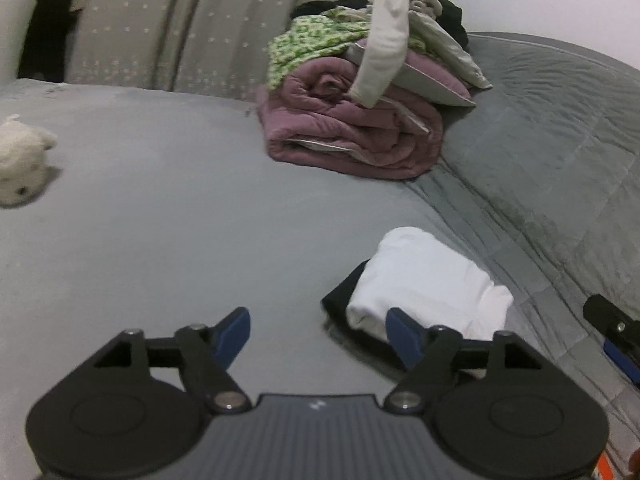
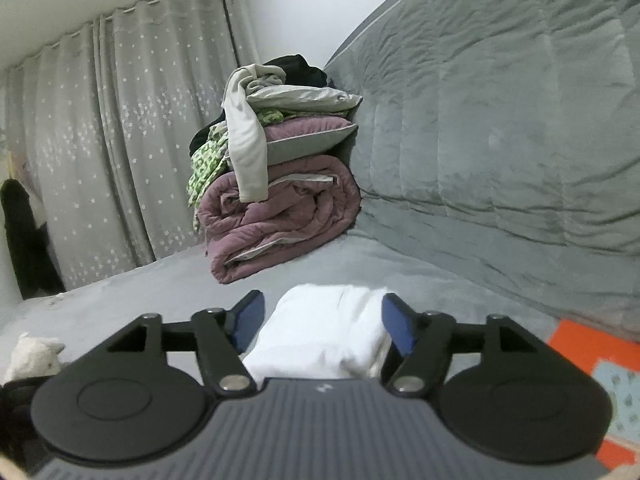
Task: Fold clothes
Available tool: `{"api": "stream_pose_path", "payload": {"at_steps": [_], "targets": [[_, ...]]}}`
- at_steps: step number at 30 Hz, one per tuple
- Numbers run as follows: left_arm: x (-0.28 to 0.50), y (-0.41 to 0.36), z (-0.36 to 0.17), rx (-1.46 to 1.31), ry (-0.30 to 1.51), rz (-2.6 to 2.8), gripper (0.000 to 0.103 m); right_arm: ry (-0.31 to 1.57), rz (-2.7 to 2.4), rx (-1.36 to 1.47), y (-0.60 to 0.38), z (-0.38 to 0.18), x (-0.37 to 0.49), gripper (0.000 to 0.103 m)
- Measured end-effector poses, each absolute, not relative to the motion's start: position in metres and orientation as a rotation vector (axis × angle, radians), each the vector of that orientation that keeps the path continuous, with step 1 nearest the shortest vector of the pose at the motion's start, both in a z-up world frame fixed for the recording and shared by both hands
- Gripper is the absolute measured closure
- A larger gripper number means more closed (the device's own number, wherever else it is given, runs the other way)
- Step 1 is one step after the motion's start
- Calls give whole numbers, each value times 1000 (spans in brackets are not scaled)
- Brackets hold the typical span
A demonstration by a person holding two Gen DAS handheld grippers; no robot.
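I have my left gripper [image 1: 318,336] spread wide over the grey bed [image 1: 160,200], nothing between its blue pads. The folded white garment [image 1: 428,280] lies just ahead to its right, resting on something dark, perhaps another folded piece. My right gripper [image 2: 323,320] is also wide open; the white garment [image 2: 328,328] shows between its fingers, though the pads seem clear of it.
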State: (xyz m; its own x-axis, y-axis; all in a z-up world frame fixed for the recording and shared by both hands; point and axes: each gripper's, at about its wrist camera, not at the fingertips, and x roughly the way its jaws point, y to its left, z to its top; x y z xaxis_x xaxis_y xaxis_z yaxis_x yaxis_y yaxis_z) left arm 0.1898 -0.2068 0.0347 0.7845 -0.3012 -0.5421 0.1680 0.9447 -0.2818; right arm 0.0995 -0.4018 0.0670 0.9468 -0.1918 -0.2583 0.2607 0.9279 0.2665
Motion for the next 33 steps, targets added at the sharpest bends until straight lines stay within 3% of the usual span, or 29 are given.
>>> {"api": "stream_pose_path", "payload": {"at_steps": [5,9,23,33], "targets": [[151,-191,44,-156,632,-215,7,280,-244,323,-385,71,76,21],[132,-188,45,-100,644,-209,1,310,-247,330,-372,71,62,0],[139,-204,18,-36,780,-228,1,433,-348,303,-370,42,65,0],[144,-216,0,46,774,-210,1,479,-407,313,-365,26,69,0]]}}
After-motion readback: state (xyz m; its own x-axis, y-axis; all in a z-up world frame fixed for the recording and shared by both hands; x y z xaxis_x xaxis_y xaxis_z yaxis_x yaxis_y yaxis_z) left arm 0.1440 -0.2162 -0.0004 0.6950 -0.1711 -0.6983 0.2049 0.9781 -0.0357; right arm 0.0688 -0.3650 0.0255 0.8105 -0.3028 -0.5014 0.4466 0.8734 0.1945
